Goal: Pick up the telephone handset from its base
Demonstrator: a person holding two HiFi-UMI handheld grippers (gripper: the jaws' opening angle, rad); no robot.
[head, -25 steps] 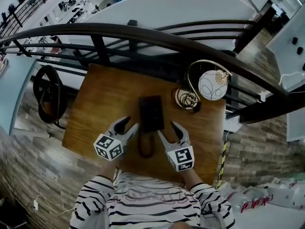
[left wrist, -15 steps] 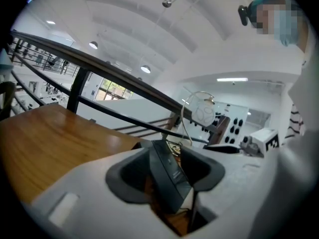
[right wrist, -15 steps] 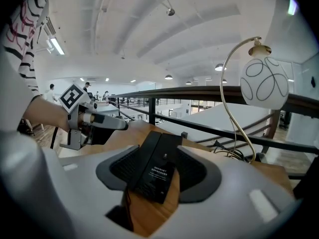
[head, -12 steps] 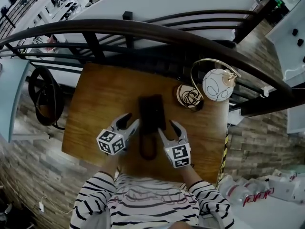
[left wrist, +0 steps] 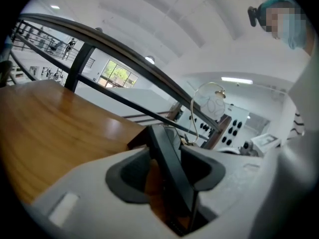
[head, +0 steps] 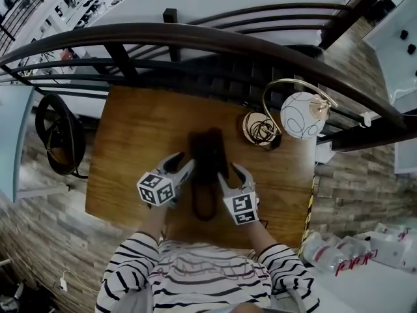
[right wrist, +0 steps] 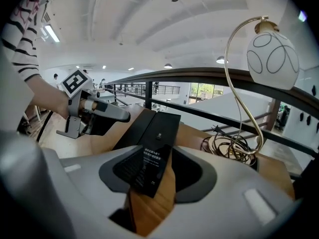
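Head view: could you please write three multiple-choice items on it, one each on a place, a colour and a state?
1. Where is the lamp relative to the phone?
A. To its left
B. To its right, nearer the far edge
C. On top of it

2. What colour is the phone?
A. White
B. Red
C. Black

3. How is the phone placed?
A. Lying on the table
B. Lifted clear of it
C. Standing on end

Key:
1 B, the lamp stands up and to the right of the phone in the picture.
2 C, it shows black against the brown table.
3 A, it rests flat on the tabletop.
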